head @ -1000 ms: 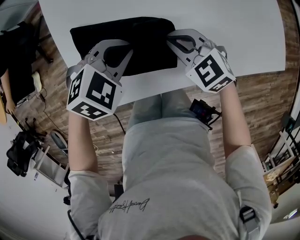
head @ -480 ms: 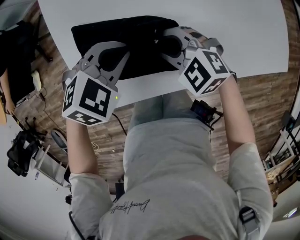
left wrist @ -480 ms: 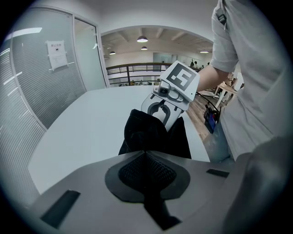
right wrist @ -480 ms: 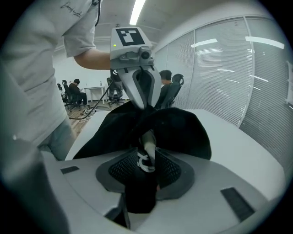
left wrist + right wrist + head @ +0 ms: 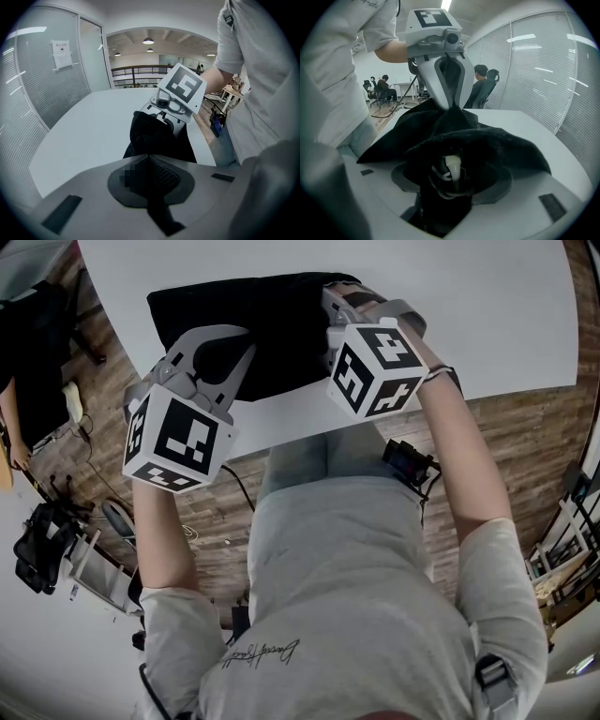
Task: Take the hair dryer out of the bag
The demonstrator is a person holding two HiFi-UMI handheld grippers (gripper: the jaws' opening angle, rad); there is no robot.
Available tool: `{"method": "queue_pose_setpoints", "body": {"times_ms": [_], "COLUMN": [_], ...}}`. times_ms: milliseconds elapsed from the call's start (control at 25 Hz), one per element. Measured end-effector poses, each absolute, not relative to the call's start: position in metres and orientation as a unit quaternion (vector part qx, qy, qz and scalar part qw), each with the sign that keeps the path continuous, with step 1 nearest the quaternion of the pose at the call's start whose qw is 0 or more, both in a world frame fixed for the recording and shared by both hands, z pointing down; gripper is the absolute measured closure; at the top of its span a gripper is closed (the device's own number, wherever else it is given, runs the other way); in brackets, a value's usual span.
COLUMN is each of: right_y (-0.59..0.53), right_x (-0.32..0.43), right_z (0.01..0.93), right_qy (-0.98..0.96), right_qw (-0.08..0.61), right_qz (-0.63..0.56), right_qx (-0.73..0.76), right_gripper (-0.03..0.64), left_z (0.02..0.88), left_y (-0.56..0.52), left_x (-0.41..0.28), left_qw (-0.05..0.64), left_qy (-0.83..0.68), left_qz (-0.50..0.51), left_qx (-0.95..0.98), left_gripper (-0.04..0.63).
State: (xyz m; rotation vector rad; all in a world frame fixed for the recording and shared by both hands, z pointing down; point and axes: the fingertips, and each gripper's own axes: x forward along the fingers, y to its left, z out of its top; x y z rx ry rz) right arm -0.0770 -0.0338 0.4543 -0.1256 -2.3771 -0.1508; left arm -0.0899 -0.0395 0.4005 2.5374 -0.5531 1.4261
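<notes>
1. The white tabletop (image 5: 487, 306) carries a black soft fabric bag (image 5: 272, 324) close to its near edge, toward the near left corner. The bag's long axis runs along that edge, and its mouth, at the right end, faces the right tool (image 5: 449, 180).
2. The right tool has left the bag's near hem, shifted to the right end and rolled over. Its jaws have just been opening and now stand wide about the gaping mouth, pressing on nothing. It seems the hem was released so the tool can go in for the dryer.
3. The left tool (image 5: 452, 105) has its jaws together on a fold of the bag, pulling the cloth up into a peak. This likely anchors the bag.
4. The hair dryer is not yet out. Only a pale ribbed piece (image 5: 452, 168) with pale loops shows deep in the mouth, perhaps its cord. Which way the dryer points cannot be told, though it probably lies along the bag's length.
</notes>
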Motion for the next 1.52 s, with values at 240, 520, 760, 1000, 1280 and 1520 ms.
{"method": "queue_pose_setpoints", "body": {"times_ms": [240,520,760,1000,1280,1520], "right_y": [-0.029,-0.031,-0.03,-0.028,-0.029,-0.03], "right_x": [-0.09,-0.091,-0.084,-0.092,-0.092,-0.093], "right_z": [0.458,0.467,0.472,0.484,0.489,0.491], "right_qy": [-0.922,-0.908,-0.889,-0.877,-0.867,-0.871], "right_qw": [0.375,0.403,0.433,0.454,0.476,0.469], "right_qz": [-0.066,-0.071,-0.089,-0.084,-0.062,-0.077], "right_qx": [-0.069,-0.092,-0.12,-0.131,-0.134,-0.124], "right_gripper": [0.353,0.353,0.376,0.399,0.397,0.413], "left_z": [0.399,0.402,0.402,0.406,0.407,0.413], "left_y": [-0.04,-0.043,-0.045,-0.045,-0.047,-0.044], "left_x": [-0.09,-0.089,-0.086,-0.087,-0.086,-0.085], "left_qw": [0.085,0.088,0.089,0.09,0.089,0.093], "left_qy": [-0.194,-0.197,-0.2,-0.21,-0.212,-0.216], "left_qz": [0.474,0.47,0.465,0.465,0.464,0.459], "left_qx": [0.855,0.856,0.858,0.855,0.856,0.857], "left_gripper": [0.578,0.578,0.578,0.578,0.578,0.578]}}
